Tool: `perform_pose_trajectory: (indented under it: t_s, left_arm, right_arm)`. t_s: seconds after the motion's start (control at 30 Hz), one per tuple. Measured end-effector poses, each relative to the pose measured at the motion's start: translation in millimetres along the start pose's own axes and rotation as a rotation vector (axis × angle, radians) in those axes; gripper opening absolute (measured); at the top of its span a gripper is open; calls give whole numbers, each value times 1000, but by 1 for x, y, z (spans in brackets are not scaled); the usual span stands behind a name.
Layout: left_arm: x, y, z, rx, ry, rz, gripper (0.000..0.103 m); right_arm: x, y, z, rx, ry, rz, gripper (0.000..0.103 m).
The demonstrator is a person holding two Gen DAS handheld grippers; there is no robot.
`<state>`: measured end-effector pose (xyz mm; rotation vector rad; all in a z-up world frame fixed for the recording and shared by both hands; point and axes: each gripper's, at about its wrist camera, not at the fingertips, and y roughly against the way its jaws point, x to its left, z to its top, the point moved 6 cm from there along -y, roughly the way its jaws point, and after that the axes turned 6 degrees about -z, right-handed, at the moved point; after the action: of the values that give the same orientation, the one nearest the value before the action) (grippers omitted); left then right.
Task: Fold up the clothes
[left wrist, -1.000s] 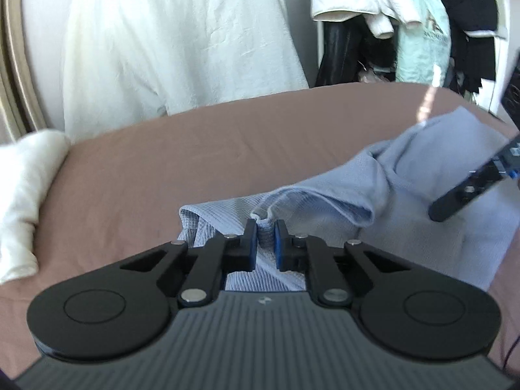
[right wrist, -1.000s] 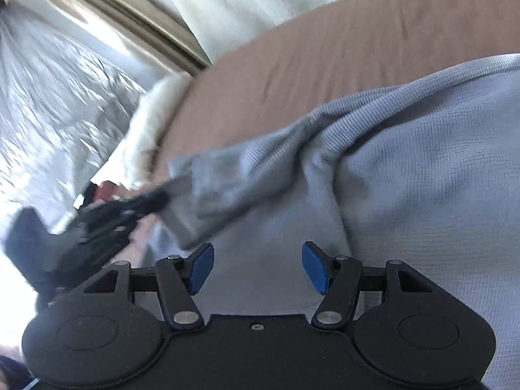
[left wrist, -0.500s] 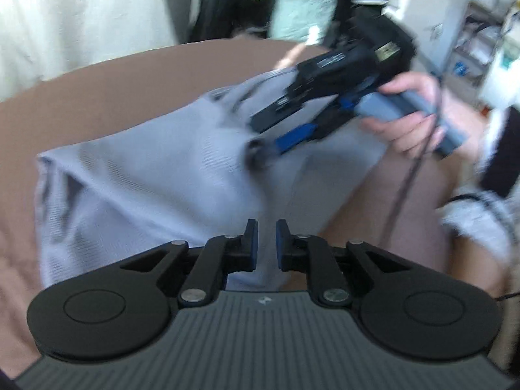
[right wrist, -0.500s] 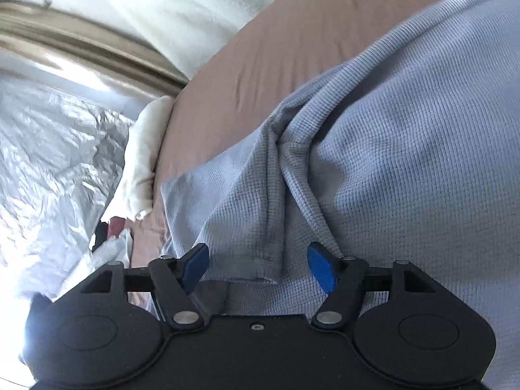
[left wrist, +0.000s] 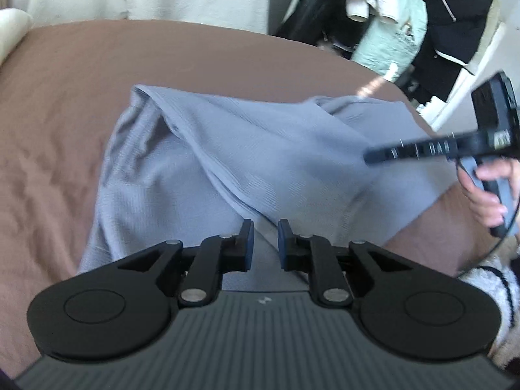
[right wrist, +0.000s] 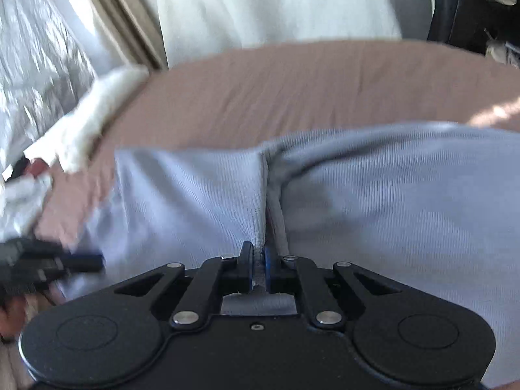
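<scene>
Flanking blue garment: white towel.

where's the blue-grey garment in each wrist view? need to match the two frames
Left wrist: the blue-grey garment fills the centre, beyond the left gripper, whose jaws stand slightly apart with nothing gripped.
Right wrist: the garment spans centre and right; the right gripper is clamped on a fold of it.
Shared landmark: the brown bedsheet under the garment.

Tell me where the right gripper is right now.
In its own wrist view, the right gripper sits bottom centre, jaws shut on a ridge of the blue-grey garment lying on the brown bed.
</scene>
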<state>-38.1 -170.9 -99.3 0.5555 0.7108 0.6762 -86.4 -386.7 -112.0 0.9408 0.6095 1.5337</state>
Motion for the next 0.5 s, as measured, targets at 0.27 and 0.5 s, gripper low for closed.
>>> perform_pose_trajectory:
  t_s: [0.27,0.5]
  left_arm:
    - [39,-3,30,-97,137,-3,34]
    - [85,-53,56,-41,333,-103,34]
  right_arm:
    - [-28,6,24,-76,-165,174,72]
    - [-65,-34,40,-13,-350,326,72]
